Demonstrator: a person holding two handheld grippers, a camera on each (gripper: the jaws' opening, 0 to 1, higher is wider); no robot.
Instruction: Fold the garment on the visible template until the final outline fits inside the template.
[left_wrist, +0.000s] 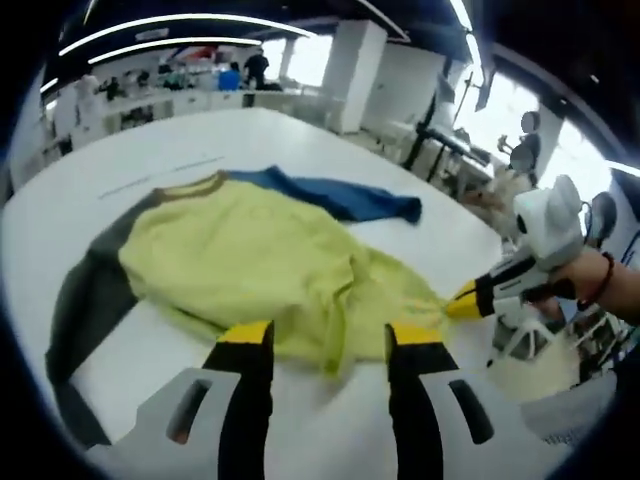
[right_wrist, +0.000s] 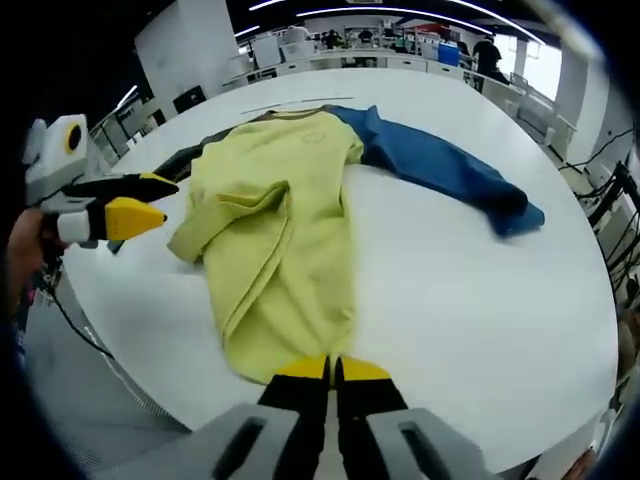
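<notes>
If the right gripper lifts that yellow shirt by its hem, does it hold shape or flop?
Likely flops: the yellow shirt lies rumpled, with soft folds across its body. Its blue sleeve would probably trail along the white table. It looks light. The right gripper appears shut at the hem.

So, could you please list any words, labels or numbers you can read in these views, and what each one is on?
No text can be read.
The faint round mark on the yellow garment chest is too blurred to read.
Background room signs are too small to read.
</notes>
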